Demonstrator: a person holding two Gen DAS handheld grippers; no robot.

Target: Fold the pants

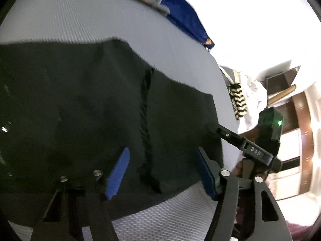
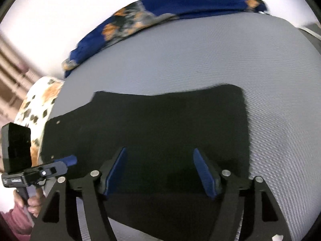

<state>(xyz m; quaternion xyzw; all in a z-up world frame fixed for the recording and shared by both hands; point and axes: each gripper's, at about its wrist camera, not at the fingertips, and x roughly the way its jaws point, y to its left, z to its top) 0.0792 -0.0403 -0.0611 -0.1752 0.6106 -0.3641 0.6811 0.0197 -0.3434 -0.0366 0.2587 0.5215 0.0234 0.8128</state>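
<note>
Right gripper point(image 2: 160, 172): blue pads spread, nothing between them; poised above the black pants point(image 2: 152, 124), not touching that I can tell.
Left gripper point(image 1: 162, 172): jaws apart, straddling the dark centre seam point(image 1: 145, 120); no cloth pinched.
Pants location: flat on the grey textured mat point(image 2: 220, 60), folded into a compact dark block.
Long axis: in the right wrist view it runs across, left to right.
Bearing: cloth lies directly ahead of and below both grippers.
Nearer hand: cannot tell; the left sits at one short end, the right over the middle.
Judgement: next fold probably needs an edge pinch.
</note>
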